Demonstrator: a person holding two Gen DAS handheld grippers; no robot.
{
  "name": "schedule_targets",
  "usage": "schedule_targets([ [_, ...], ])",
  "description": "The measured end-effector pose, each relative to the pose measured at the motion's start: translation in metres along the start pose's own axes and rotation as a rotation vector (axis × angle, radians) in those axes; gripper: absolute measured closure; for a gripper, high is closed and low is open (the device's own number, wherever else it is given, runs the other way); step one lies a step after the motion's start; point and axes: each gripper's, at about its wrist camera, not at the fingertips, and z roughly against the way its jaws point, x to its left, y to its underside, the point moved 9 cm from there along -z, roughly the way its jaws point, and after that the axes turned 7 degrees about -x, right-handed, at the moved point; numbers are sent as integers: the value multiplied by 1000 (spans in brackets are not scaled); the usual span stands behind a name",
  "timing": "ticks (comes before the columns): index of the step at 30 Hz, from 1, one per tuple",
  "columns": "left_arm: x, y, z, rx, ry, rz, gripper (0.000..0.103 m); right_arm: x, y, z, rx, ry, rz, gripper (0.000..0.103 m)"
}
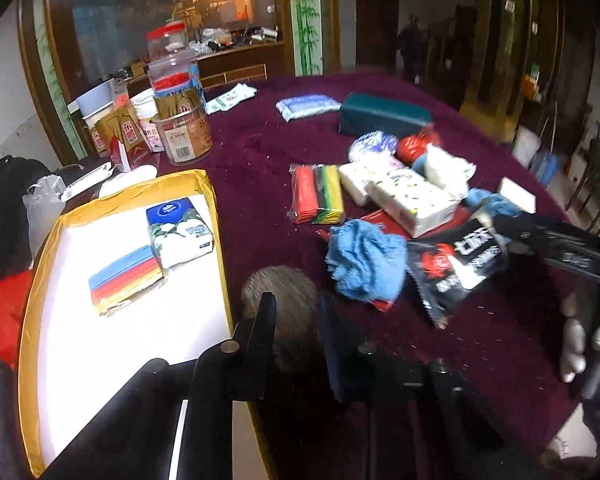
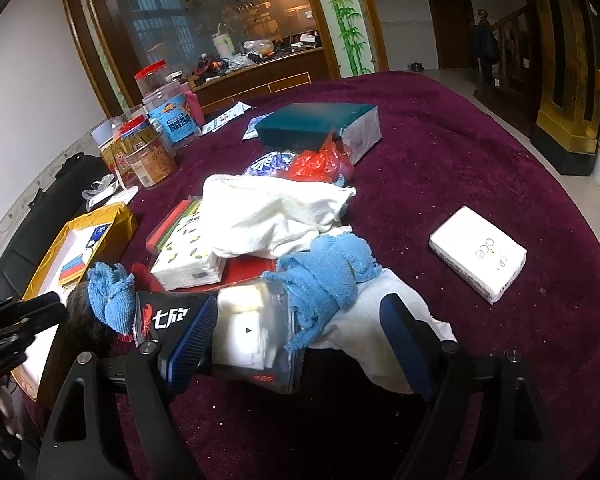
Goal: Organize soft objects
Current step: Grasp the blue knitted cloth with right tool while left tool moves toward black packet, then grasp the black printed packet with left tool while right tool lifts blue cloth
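While only a tissue pack [image 1: 180,230] and striped cloths [image 1: 126,280] lie in the yellow-rimmed tray [image 1: 210,196], the left gripper [image 1: 296,320] clasps a grey fuzzy thing [image 1: 288,288] beside it, the right gripper [image 2: 300,332] spreads wide around a black wipes packet [image 2: 220,332], and most of the pile remains.

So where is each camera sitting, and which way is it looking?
Left wrist: rides the left gripper, faces across the purple table and the yellow box; its own fingers hold a grey fuzzy thing.
Right wrist: rides the right gripper, faces the pile; its fingers straddle the black packet.
Both show the packet, blue cloth and the other gripper.
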Motion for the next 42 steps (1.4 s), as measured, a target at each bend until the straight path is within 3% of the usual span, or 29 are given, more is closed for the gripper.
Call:
schedule_targets([
  [5, -7, 7, 9, -9, 46, 3, 80, 37, -3, 11, 34, -78, 72, 20],
  [11, -8, 18, 19, -26, 81, 53, 80, 135, 1, -1, 115, -169, 408, 20],
  [15, 2, 26, 33, -41, 94, 102, 62, 177, 19, -35, 154, -137, 603, 22],
  [17, 10, 29, 40, -51, 83, 114, 56, 182, 24, -52, 168, -100, 643, 31],
  [18, 14, 29, 42, -55, 79, 118, 53, 183, 27, -57, 180, -95, 648, 49],
  [19, 16, 29, 43, -56, 76, 119, 49, 182, 30, -66, 214, -97, 629, 62],
  [23, 21, 25, 42, -57, 68, 114, 37, 172, 22, -59, 216, -149, 500, 63],
  [28, 3, 20, 33, -46, 133, 124, 33, 125, -16, 10, 114, -281, 241, 62],
  [32, -30, 14, 18, -19, 201, 115, 32, 60, -30, 33, 67, -239, 112, 62],
  [37, -77, 5, -2, 26, 256, 99, 29, -14, -13, 31, 92, -216, -72, 62],
  [39, -99, 0, -4, 16, 272, 45, 26, -27, -8, 28, 93, -222, -107, 62],
  [42, -134, -11, -8, -40, 241, -173, 16, -43, -2, 26, 92, -233, -150, 62],
])
